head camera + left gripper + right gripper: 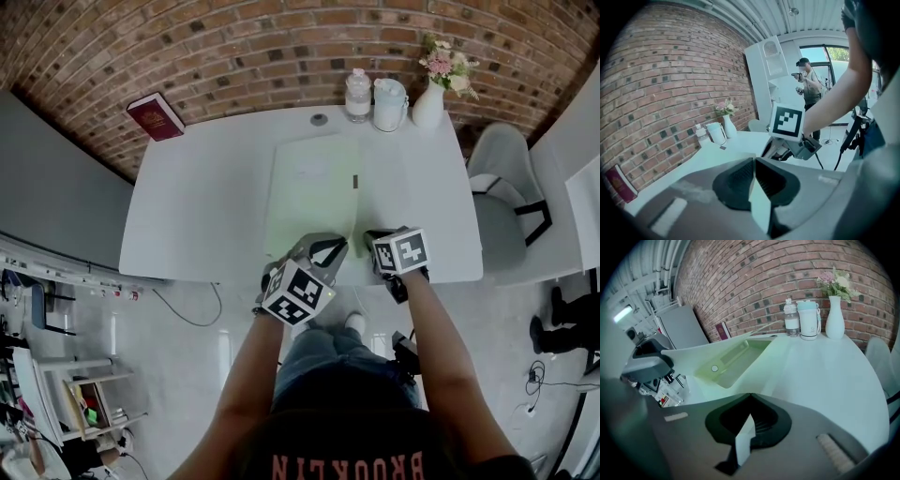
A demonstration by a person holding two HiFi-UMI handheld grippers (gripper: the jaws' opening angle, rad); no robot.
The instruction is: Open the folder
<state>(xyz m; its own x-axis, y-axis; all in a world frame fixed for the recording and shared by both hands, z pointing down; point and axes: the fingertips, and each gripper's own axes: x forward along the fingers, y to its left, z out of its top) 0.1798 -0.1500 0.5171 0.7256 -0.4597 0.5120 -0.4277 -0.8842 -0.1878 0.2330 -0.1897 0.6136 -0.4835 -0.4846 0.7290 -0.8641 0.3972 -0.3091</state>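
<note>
A pale green folder [314, 192] lies on the white table [197, 206], its near edge at the table's front. My left gripper [323, 251] is shut on the near corner of the folder's top cover [760, 206], a thin sheet pinched between the jaws and held above the table. My right gripper [378, 242] is shut on the lower sheet [743, 444] just to the right. In the right gripper view the cover [703, 350] rises away to the left and the green inside [736, 359] with a round snap shows. The left gripper [647, 363] appears at that view's left edge.
At the table's back stand a water bottle [357, 95], a white lidded jug [389, 103] and a white vase with flowers [429, 98]. A red book [156, 116] leans at the back left. A grey chair [502, 187] is to the right. A person [806, 86] stands far off.
</note>
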